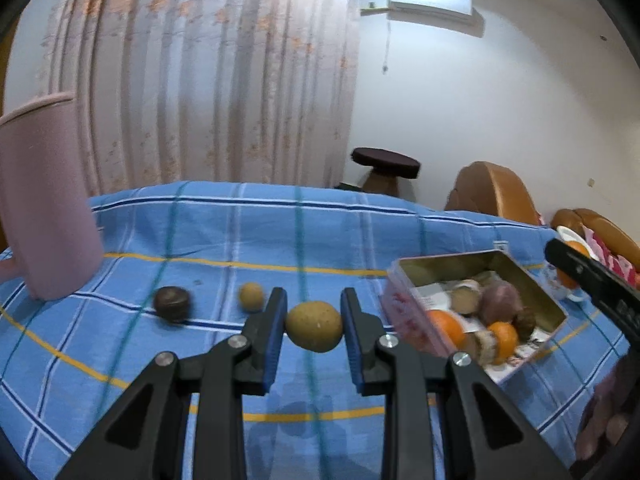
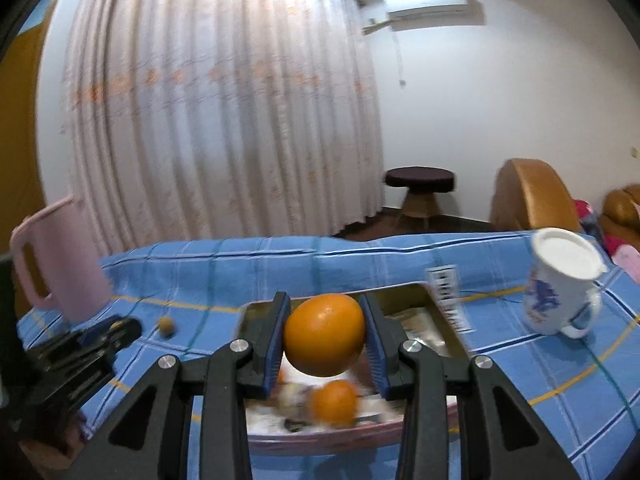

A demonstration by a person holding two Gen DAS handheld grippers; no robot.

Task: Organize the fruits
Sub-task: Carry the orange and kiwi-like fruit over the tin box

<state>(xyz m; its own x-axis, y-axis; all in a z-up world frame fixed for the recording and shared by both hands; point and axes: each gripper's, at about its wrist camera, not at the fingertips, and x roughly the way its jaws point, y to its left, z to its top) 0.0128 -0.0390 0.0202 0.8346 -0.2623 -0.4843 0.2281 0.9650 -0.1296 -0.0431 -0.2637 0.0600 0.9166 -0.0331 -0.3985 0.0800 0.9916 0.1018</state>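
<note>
- A blue checked cloth (image 1: 224,232) covers the counter; behind it hang pale flowered curtains (image 1: 208,80), with a white wall, an air conditioner (image 1: 430,0) and a dark round stool (image 1: 386,162).
- The left tongs (image 1: 314,322) clamp a brownish-green fruit (image 1: 314,326) above the cloth, left of the open tin (image 1: 400,312) of mixed fruits.
- The left view alone shows a dark round fruit (image 1: 173,303) lying near a small tan fruit (image 1: 251,297), and the pink jug (image 1: 48,208) close by.
- The right tongs (image 2: 324,334) grip an orange (image 2: 325,334) over the tin (image 2: 436,426), where another orange (image 2: 334,402) lies.
- Only the right view shows the white mug (image 2: 560,280) whole, right of the tin.
</note>
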